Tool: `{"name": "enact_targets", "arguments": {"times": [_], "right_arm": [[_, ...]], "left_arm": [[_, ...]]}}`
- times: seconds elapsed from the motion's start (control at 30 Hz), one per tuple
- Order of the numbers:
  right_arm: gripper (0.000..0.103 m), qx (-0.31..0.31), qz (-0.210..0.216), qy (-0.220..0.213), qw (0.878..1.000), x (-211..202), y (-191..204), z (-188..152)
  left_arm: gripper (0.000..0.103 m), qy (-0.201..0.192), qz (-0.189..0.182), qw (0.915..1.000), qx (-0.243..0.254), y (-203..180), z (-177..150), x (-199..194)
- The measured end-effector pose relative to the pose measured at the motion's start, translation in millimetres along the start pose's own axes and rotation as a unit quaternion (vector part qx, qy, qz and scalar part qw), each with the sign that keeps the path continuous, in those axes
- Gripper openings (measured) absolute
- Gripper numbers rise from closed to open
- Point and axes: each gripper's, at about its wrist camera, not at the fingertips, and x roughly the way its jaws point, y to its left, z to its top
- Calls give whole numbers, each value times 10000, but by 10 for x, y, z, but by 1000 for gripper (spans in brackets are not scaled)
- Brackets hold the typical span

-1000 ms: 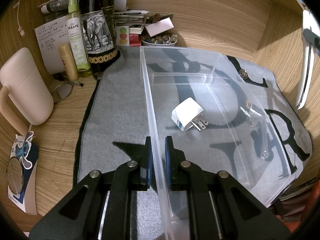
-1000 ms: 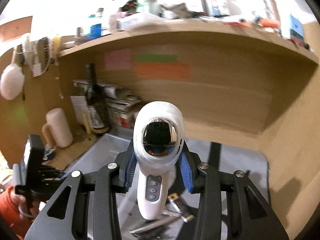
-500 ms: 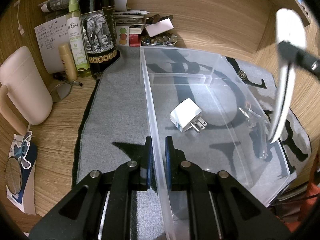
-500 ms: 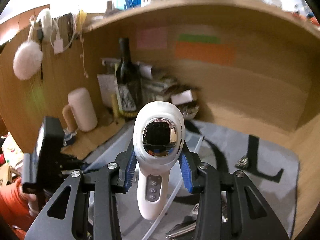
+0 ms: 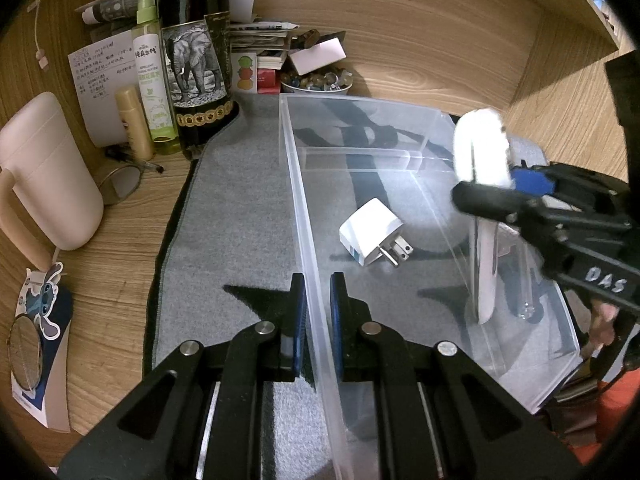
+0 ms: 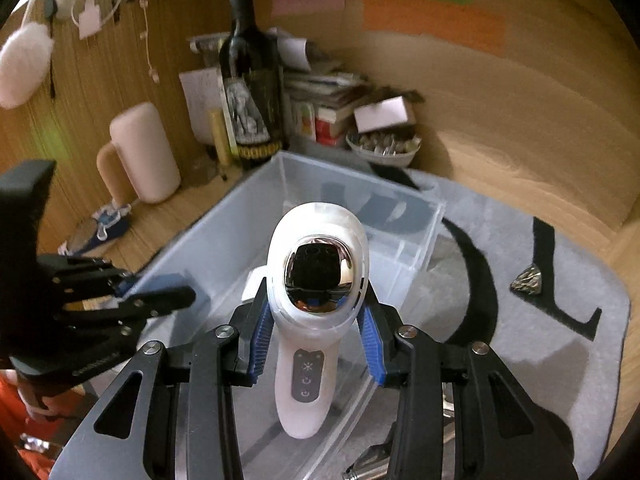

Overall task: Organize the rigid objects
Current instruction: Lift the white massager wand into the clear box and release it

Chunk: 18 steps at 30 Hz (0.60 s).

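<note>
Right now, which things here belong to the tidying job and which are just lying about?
Job: clear bin, white handheld device in the right gripper, white plug adapter, left gripper clamping the bin wall.

Lying about: wine bottle, pink mug, spray bottle.

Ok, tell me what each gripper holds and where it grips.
The left gripper pinches the clear bin's near side wall. The right gripper clamps the white handheld device just below its head.

Two claw cams, both tilted down at the bench

Left looks close along the clear bin wall – right faces it from the other side; both share the wine bottle.
</note>
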Motion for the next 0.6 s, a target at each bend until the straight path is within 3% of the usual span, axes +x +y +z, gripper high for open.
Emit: {"name": "enact_targets", "arguments": {"times": [0.23,0.6], "right_arm": [[37,-56,-7,341,9994,162,5,-7],[38,-448,-183,482,9977,255,142,-10]], "left_arm": [[10,3,-16,10000,3,-5,7,6],[10,-6,-24,10000,6,4,5,3]]}}
